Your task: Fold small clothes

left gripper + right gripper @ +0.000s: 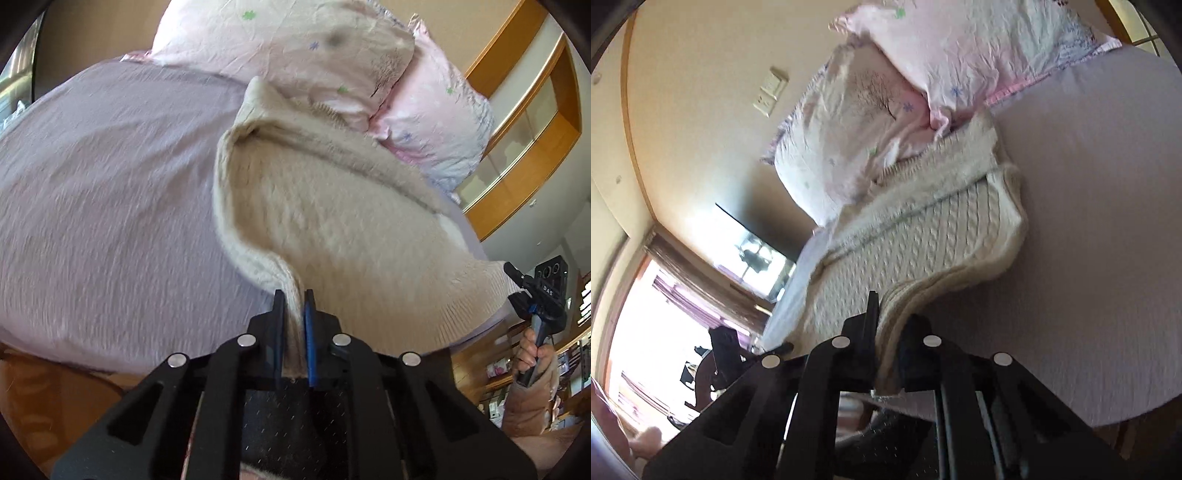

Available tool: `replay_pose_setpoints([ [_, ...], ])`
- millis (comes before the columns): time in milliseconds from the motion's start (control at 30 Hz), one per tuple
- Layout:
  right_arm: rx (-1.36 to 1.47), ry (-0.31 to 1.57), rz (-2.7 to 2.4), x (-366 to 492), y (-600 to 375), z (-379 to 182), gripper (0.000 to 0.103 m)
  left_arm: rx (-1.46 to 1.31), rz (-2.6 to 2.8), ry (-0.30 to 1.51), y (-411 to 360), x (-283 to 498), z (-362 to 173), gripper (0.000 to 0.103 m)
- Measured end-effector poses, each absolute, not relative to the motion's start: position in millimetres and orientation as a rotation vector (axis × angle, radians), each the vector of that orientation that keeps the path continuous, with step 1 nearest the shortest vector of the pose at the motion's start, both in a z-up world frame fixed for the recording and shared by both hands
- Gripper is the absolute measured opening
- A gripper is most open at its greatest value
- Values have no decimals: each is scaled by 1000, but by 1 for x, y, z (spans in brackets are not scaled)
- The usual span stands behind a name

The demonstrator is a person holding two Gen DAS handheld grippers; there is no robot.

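Sweater: cream knit sweater (332, 221) spread on the lilac bed (110, 203), centre to right of the left wrist frame; its far end lies against the pink pillows (295, 48) at the top. In the right wrist frame the cable pattern (916, 243) runs from centre toward the upper right.

Left gripper (294, 306): my jaws are clenched on a ribbed edge of the knit, bottom centre of the frame; the cloth rises off the bed from the pinch.

Right gripper (892, 317): my jaws are clamped on a stacked ribbed hem, bottom centre. It also shows at the right edge of the left wrist frame, gripped by a hand (532, 354).

Step in hand, as I judge it: carrying the near edge over the body of the sweater toward the pillows.

Doing it well: keep both pinches level and the edge taut between them, so the fold line comes out straight; lower together; land the hem short of the pillows; let go only once the layer lies flat.

Risk: the knit is thick and springy, so a loose edge may roll back.

Containers: none on the bed; shelving (524, 122) at upper right, contents too blurred to tell.
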State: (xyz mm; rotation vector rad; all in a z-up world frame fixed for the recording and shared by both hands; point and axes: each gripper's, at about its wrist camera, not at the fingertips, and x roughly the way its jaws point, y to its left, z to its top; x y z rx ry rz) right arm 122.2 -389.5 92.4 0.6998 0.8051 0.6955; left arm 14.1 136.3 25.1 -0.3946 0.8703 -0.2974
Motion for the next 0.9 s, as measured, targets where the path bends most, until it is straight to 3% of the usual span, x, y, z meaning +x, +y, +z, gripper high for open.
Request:
replay_pose_setpoints([
  [267,900,672,604,259,-394,118,9,-346,-190,742,151,166,87,9],
  [467,983,792,388,389,-371,56,9,-329,-74,837,147,307,62,8],
  [667,1093,920,205,443,-372,11,11,-405,-49,873,158,360,42,12],
  [733,1121,907,220,442,-374,13,30,-407,1,813,171,354,50,17],
  [800,1089,824,244,434,-377,28,89,-393,45,748,185,341,62,41],
  [833,1067,782,240,429,-380,36,96,-411,36,737,192,334,65,43],
  [900,1021,723,262,420,-382,52,96,-456,-16,765,199,318,65,46],
])
